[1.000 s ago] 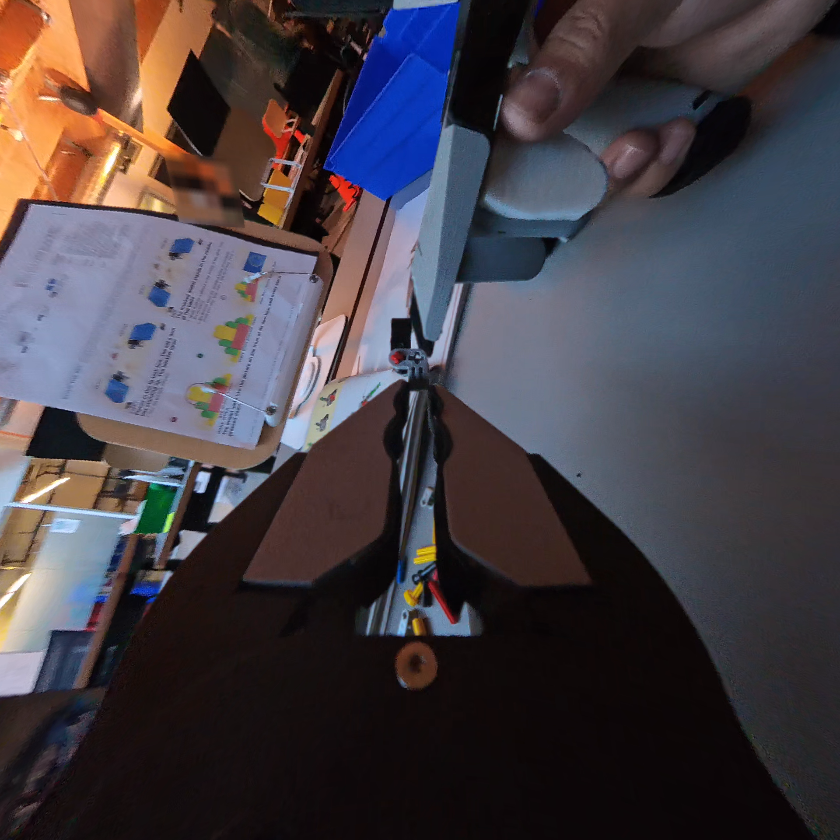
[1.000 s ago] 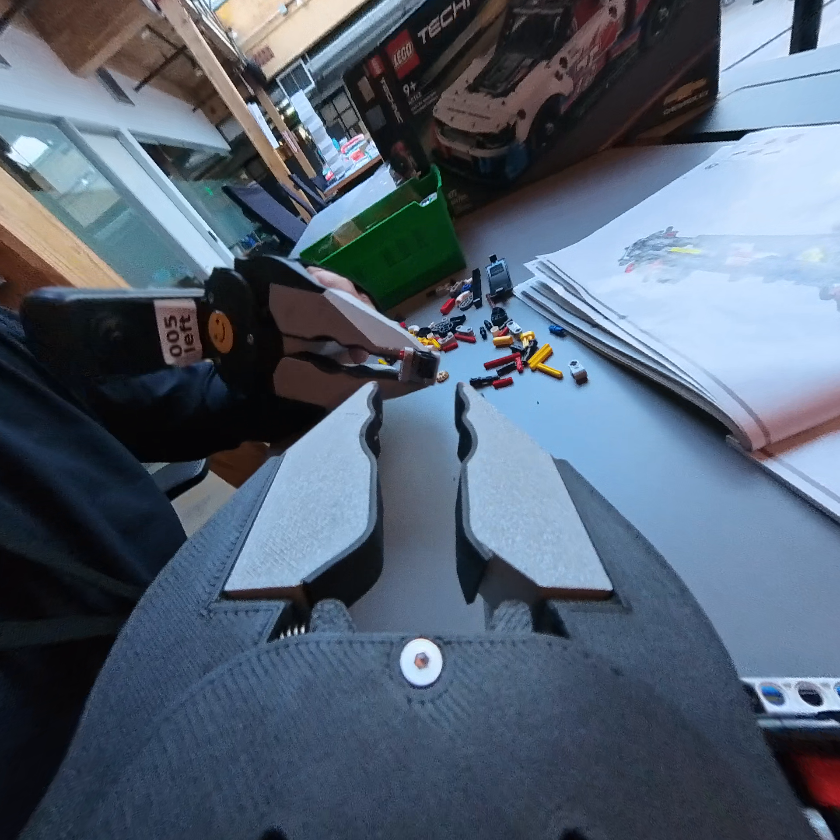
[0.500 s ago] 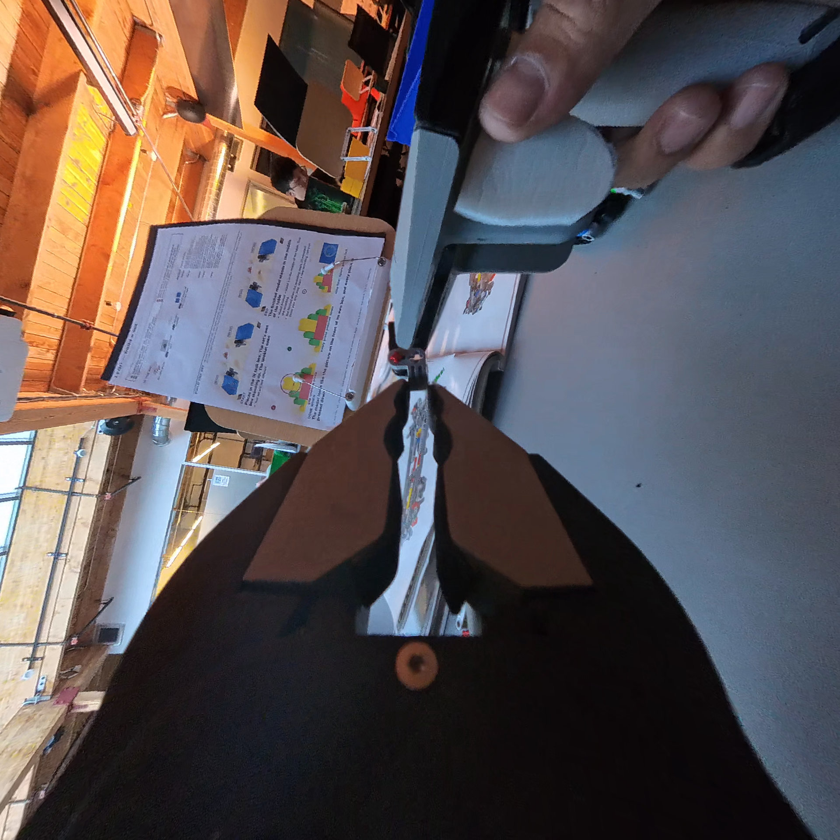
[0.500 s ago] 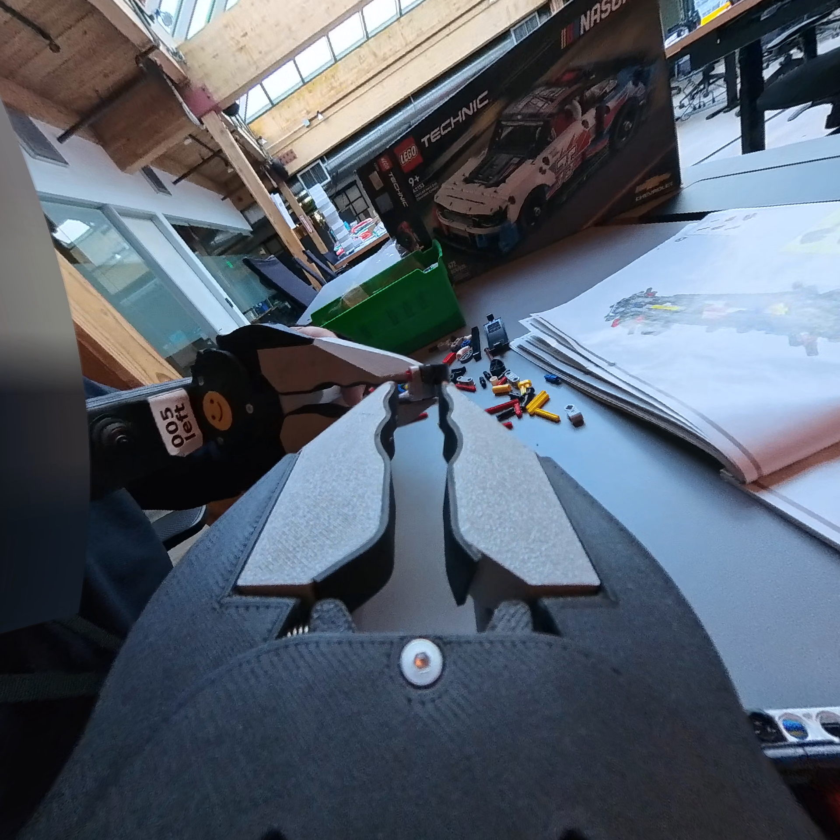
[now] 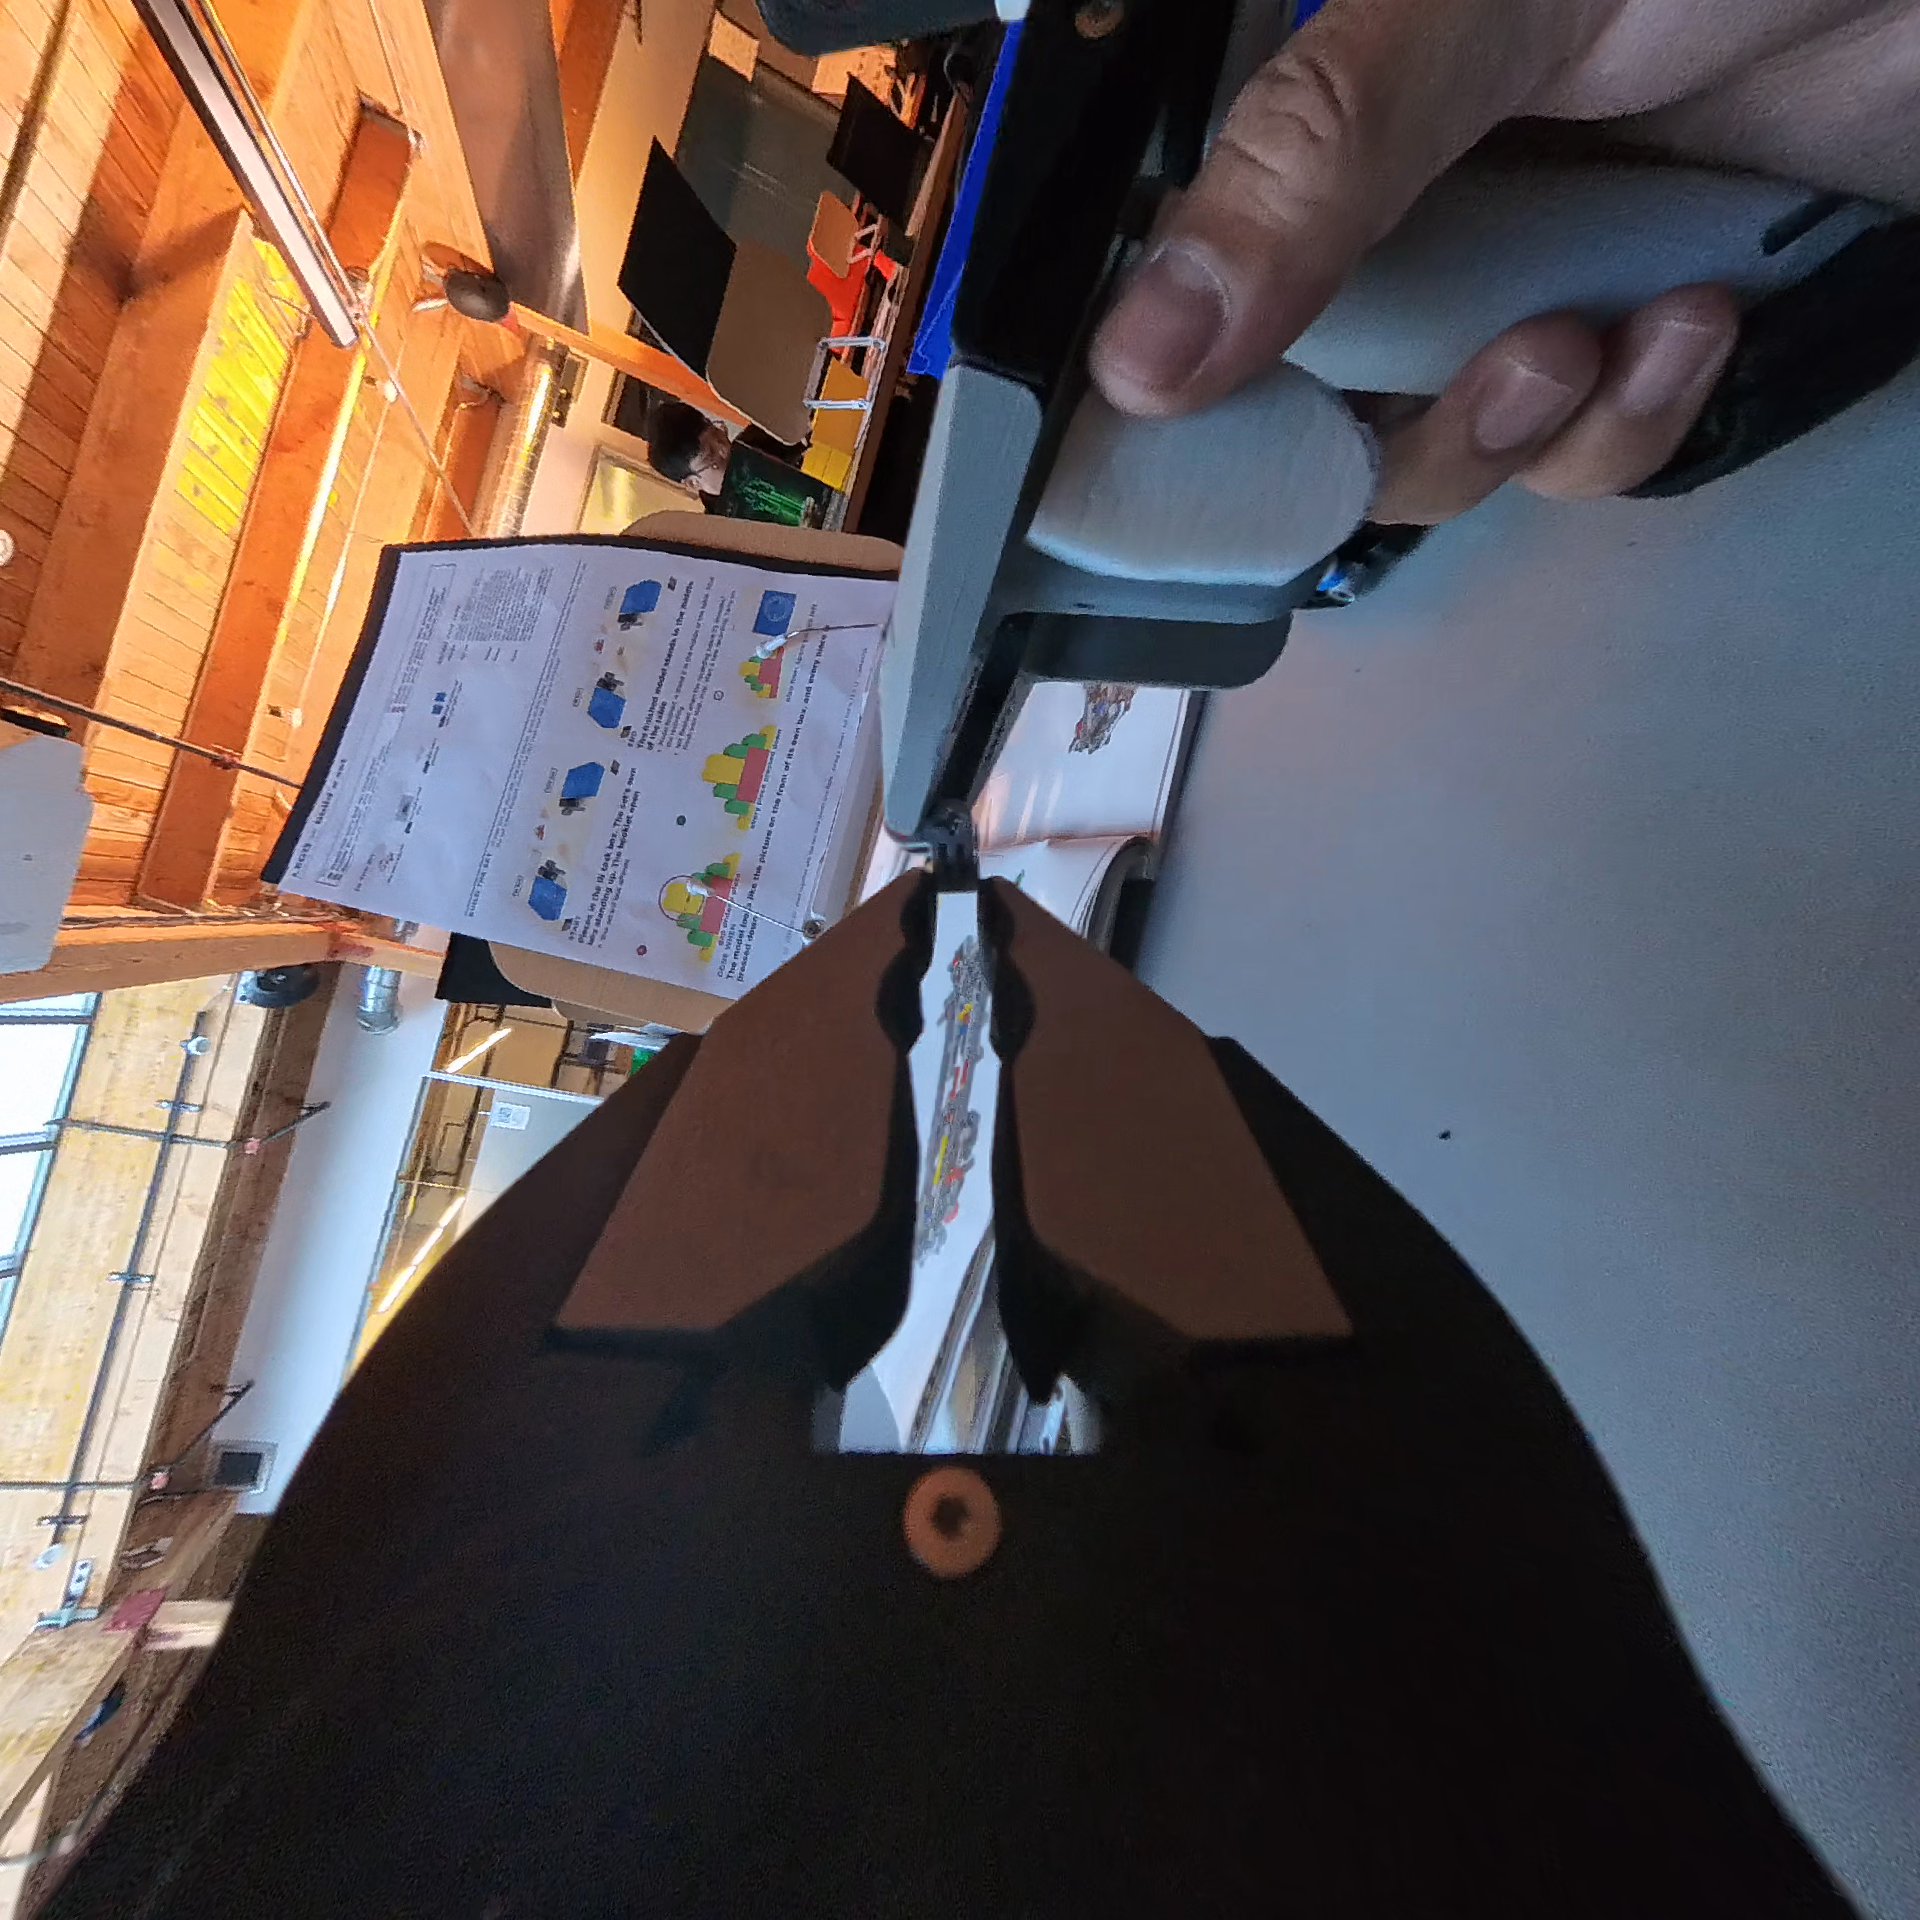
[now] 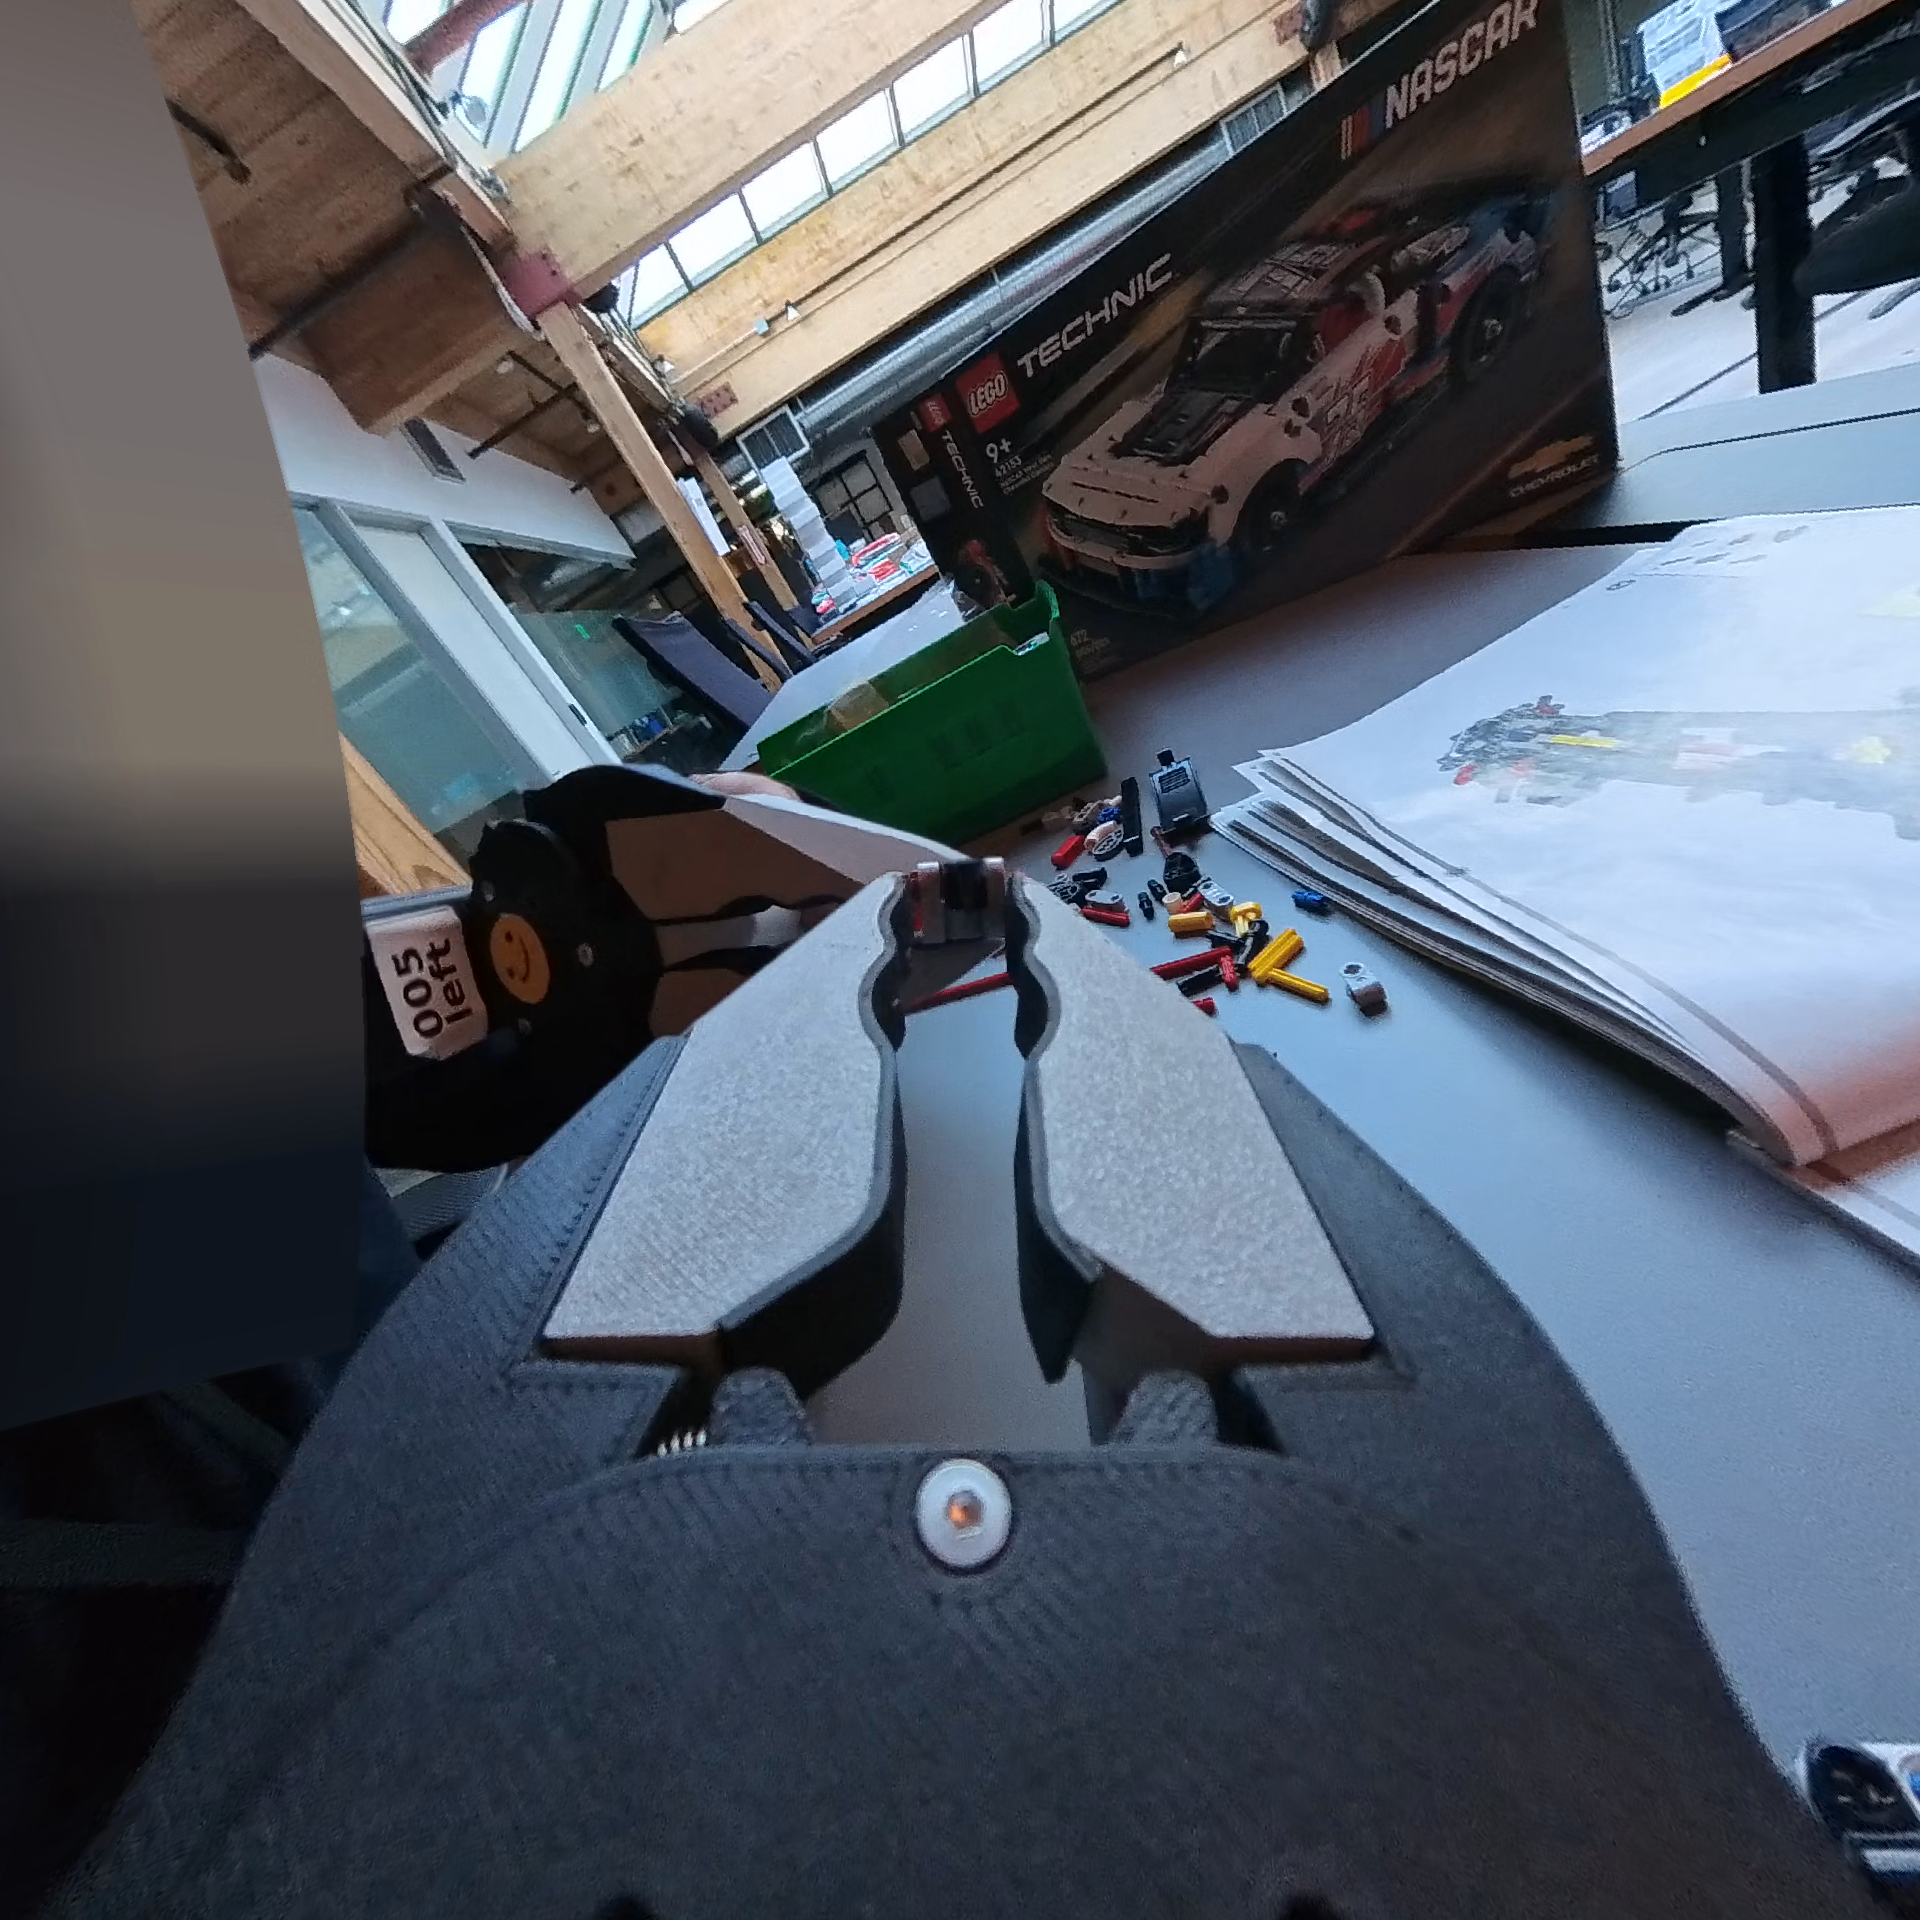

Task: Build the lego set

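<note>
My left gripper [image 5: 953, 888] is shut on a small grey and black building piece [image 5: 950, 844] at its fingertips and holds it above the grey table [image 5: 1558, 1039]. My right gripper [image 6: 954, 906] meets it head-on. Its two fingertips have closed on the same piece [image 6: 956, 902], with a pad against each side. In the left wrist view the right gripper's grey finger [image 5: 940, 623] reaches down to the piece, with a hand [image 5: 1351, 260] on its handle. In the right wrist view the left gripper [image 6: 727, 883] comes in from the left.
Several loose small pieces [image 6: 1226, 935] lie on the table behind the grippers. A green bin [image 6: 935, 738], a large boxed car set [image 6: 1299, 416] and an open booklet [image 6: 1610, 831] stand beyond. A printed sheet on a clipboard [image 5: 582, 748] stands at the left. Only a small space, under 4 cm, lies between the two pairs of fingers.
My right gripper moved up to the left gripper and its jaws narrowed from wide open until they closed on the piece. The left gripper kept hold of the piece throughout.
</note>
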Action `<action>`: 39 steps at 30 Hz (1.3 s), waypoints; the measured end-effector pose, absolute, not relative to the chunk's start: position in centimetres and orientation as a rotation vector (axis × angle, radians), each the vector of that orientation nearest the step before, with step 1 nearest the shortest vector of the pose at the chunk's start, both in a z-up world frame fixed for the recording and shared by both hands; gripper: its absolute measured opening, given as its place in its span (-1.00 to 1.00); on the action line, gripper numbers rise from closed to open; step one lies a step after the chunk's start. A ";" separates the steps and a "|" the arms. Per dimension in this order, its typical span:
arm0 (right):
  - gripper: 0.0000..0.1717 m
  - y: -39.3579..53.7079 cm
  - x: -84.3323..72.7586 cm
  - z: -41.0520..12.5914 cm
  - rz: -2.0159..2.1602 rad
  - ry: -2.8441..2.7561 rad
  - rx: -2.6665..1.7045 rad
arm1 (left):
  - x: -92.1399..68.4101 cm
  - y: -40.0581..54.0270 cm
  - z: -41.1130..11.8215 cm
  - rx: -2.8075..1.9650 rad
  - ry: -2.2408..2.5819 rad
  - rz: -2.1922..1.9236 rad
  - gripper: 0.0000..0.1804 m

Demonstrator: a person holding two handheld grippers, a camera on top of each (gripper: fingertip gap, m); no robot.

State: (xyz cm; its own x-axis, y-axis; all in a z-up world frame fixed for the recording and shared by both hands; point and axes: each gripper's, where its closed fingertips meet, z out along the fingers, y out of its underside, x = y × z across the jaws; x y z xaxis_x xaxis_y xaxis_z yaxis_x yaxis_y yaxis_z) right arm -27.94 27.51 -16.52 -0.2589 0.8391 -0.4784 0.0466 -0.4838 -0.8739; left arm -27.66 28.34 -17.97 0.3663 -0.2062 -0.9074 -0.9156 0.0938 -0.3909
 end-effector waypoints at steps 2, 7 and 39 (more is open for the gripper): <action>-0.84 27.5 -27.9 -16.4 1.817 -1.088 -1.420 | -27.6 28.3 -17.9 -1.397 1.095 0.728 -0.94; -0.86 27.5 -27.9 -16.6 1.735 -1.134 -1.399 | -27.6 28.3 -18.1 -1.410 1.097 0.751 -0.94; -0.86 23.7 -28.3 -15.7 1.770 -1.398 -1.107 | -24.9 24.8 -18.3 -1.762 0.846 -0.854 -0.72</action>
